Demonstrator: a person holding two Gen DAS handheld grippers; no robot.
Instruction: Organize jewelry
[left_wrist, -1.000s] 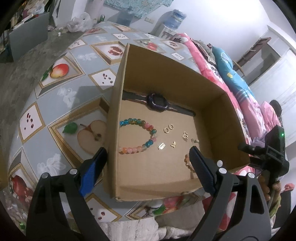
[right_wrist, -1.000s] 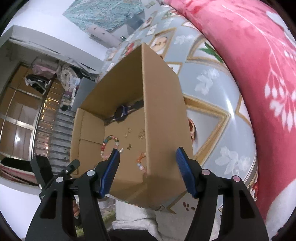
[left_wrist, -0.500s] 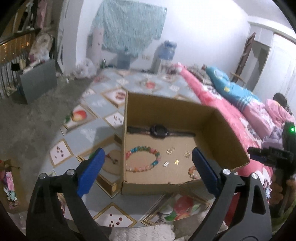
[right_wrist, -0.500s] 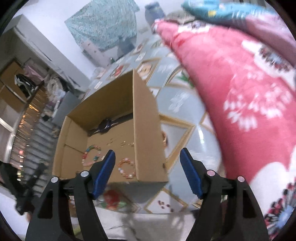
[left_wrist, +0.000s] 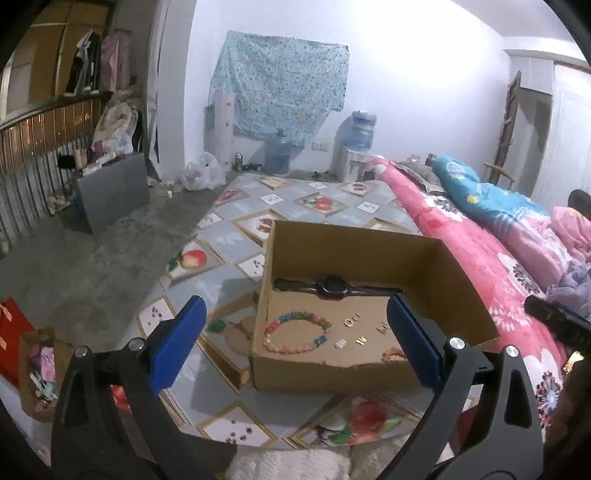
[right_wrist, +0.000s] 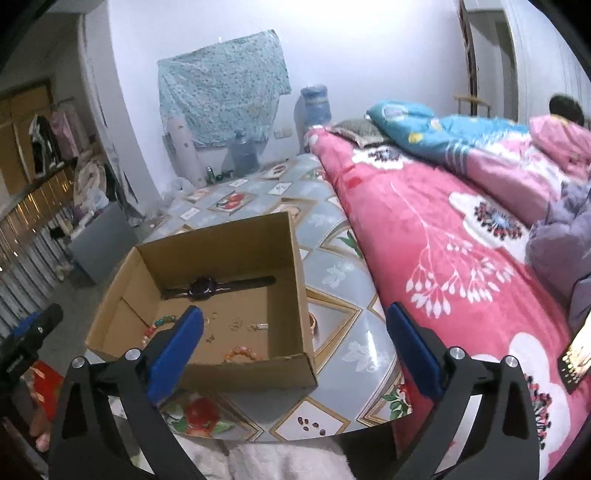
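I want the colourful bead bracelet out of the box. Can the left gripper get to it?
Probably yes. The cardboard box is open on top, the bead bracelet lies uncovered on its floor, and the left gripper is open and holds nothing.

Open-topped cardboard box (left_wrist: 354, 254), walls all around

plain brown cardboard box (left_wrist: 354, 254) | dark purple-faced watch on a black strap (left_wrist: 334, 287) | multicoloured bead bracelet (left_wrist: 295, 332) — green, pink, orange, blue | orange bead bracelet (right_wrist: 242, 353) | grey-blue worktop cloth (right_wrist: 343, 273) — gold-framed fruit squares | pink quilt (right_wrist: 443, 236), white flowers | turquoise speckled wall cloth (left_wrist: 280, 96) | blue claw pads (left_wrist: 177, 341)
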